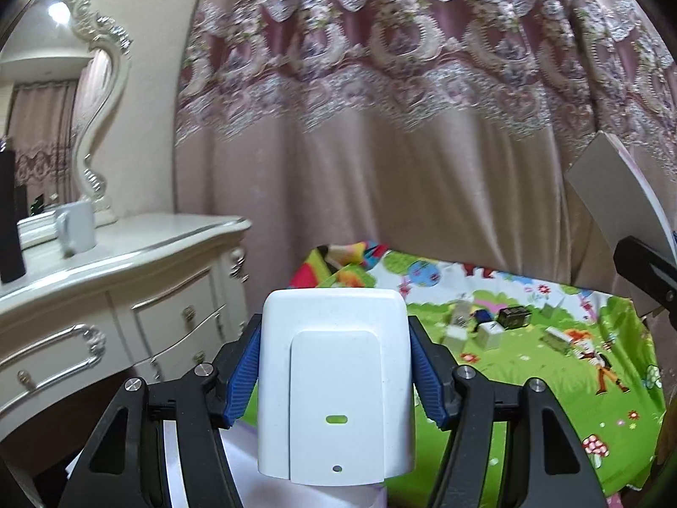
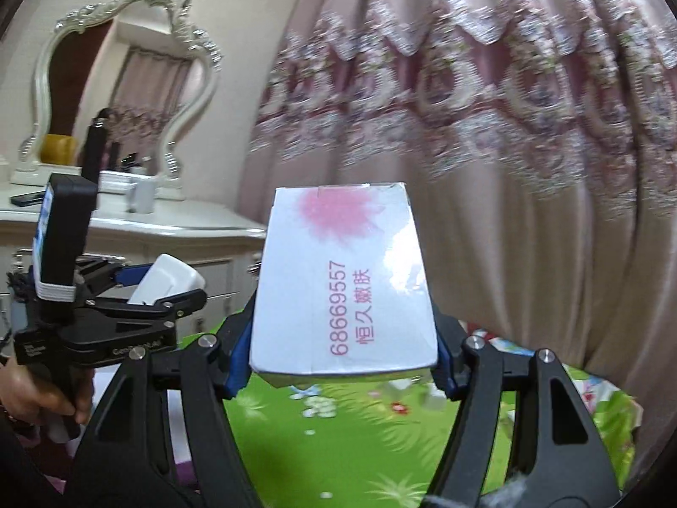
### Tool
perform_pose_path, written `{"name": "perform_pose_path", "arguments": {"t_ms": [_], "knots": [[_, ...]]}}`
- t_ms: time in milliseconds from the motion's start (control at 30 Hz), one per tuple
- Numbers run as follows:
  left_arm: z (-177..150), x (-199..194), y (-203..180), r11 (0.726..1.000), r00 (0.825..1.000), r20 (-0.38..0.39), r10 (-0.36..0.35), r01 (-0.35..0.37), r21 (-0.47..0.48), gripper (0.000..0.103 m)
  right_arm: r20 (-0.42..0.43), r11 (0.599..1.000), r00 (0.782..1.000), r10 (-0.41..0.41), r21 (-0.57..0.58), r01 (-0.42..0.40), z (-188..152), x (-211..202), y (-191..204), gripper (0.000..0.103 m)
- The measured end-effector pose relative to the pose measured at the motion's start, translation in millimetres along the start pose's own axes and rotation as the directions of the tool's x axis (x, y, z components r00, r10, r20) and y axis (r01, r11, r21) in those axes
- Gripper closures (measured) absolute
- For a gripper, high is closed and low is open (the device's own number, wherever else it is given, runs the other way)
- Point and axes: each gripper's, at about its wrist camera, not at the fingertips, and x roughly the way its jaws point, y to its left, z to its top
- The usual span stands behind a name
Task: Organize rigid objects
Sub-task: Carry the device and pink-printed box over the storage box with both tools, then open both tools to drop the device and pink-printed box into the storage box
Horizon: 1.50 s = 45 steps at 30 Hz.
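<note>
Left wrist cam has my left gripper [image 1: 334, 376] clenched on a white plastic device [image 1: 336, 385], held up over the cartoon play mat [image 1: 550, 381]. It looks like smooth hard plastic, probably light but slippery, so I'd keep the blue pads [image 1: 243, 376] on its flat sides. My right gripper [image 2: 342, 355] is clamped on a white carton [image 2: 342, 283] with pink print (thin card, I'd guess it dents easily), also in the air. Squeezing it near the bottom edge seems safest. Small boxes [image 1: 491, 330] sit farther back on the mat.
</note>
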Motion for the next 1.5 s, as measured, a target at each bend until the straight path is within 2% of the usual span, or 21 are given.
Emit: {"name": "perform_pose_path", "arguments": {"t_ms": [167,300,733,833,967,1133,1300,1367,1400,1433,1500], "knots": [[-14.1,-1.7,28.8,0.998,0.997,-0.048,0.058,-0.060,-0.032,0.039,-0.079,0.991,0.988,0.136,0.004,-0.136,-0.1,24.5,26.5,0.033],[-27.0,0.8,52.5,0.993,0.990,-0.110,0.090,-0.098,-0.066,0.039,-0.177,0.970,0.955,0.238,0.001,-0.242,-4.7,50.5,53.5,0.033],[-68.0,7.5,117.5,0.962,0.949,-0.249,0.195,-0.234,-0.140,0.039,-0.351,0.913,0.861,0.368,-0.039,-0.406,-26.0,86.6,116.9,0.033],[-77.7,13.0,130.1,0.953,0.930,-0.299,0.216,-0.267,-0.142,0.039,-0.397,0.890,0.825,0.403,-0.040,-0.454,-34.6,93.5,132.6,0.033],[-91.5,23.4,144.2,0.944,0.902,-0.382,0.202,-0.283,-0.169,0.039,-0.474,0.858,0.768,0.431,-0.048,-0.512,-50.4,105.5,155.9,0.033],[-107.5,41.0,156.4,0.932,0.855,-0.491,0.166,-0.298,-0.204,0.039,-0.583,0.826,0.680,0.444,-0.028,-0.563,-80.4,126.3,179.1,0.033],[-117.8,47.7,171.4,0.905,0.818,-0.551,0.165,-0.348,-0.245,0.038,-0.613,0.807,0.620,0.490,0.049,-0.589,-102.7,138.6,184.0,0.033],[-115.5,50.9,175.4,0.895,0.804,-0.562,0.193,-0.379,-0.235,0.033,-0.616,0.798,0.605,0.504,0.066,-0.599,-108.2,142.7,184.9,0.033],[-112.8,52.0,176.8,0.890,0.798,-0.566,0.206,-0.393,-0.230,0.024,-0.624,0.796,0.598,0.503,0.065,-0.602,-112.4,145.2,184.7,0.033],[-109.8,52.2,178.0,0.885,0.795,-0.565,0.221,-0.407,-0.226,0.016,-0.626,0.799,0.600,0.498,0.062,-0.599,-113.9,146.6,183.8,0.032],[-102.0,50.3,177.1,0.873,0.792,-0.550,0.264,-0.439,-0.212,0.016,-0.624,0.815,0.613,0.485,0.070,-0.575,-117.3,147.9,173.7,0.028]]}}
